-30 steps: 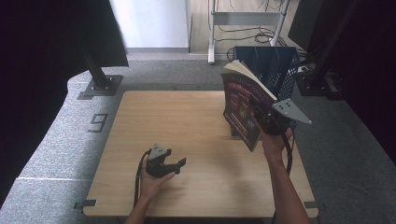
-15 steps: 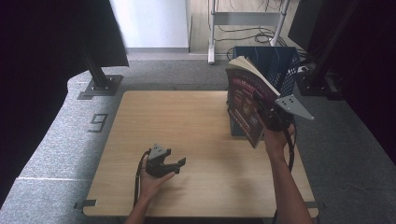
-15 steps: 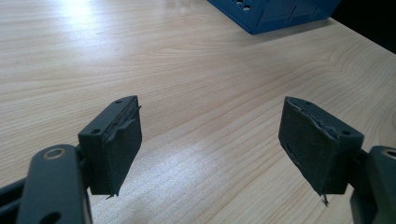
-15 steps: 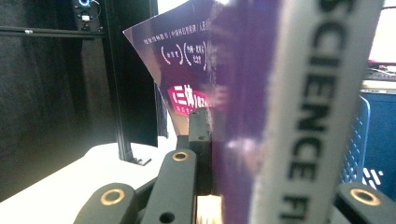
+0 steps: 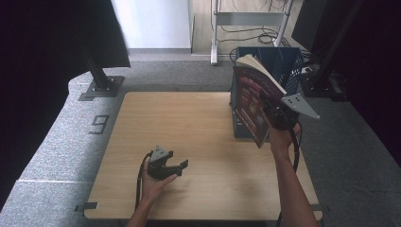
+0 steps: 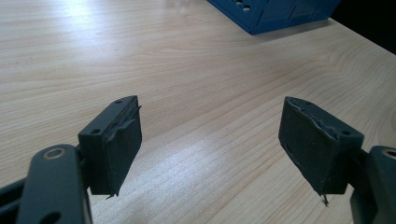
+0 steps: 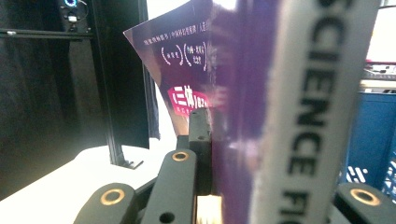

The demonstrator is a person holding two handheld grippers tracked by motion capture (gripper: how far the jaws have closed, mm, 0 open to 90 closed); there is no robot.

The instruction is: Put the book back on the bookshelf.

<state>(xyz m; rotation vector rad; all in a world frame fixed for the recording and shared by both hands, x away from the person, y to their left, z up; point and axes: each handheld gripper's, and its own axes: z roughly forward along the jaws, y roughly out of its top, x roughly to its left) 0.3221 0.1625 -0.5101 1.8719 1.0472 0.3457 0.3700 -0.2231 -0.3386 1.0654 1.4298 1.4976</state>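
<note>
A purple paperback book (image 5: 251,101) is held upright and tilted, in the air at the table's right side, just in front of a blue plastic crate (image 5: 283,64). My right gripper (image 5: 273,113) is shut on the book near its spine. In the right gripper view the book (image 7: 280,93) stands close up, with spine lettering, and one black finger (image 7: 200,137) presses its cover. My left gripper (image 5: 176,166) rests on the wooden table (image 5: 189,118) near the front. Its jaws stand open with nothing between them (image 6: 212,140).
The blue crate (image 6: 275,14) stands at the table's right edge, partly past it. A black post on a base plate (image 5: 100,80) rises at the far left on grey carpet. A white rack with cables (image 5: 246,19) stands behind.
The right hand has carried the book slightly up and to the right, closer to the crate. The left gripper has stayed put.
</note>
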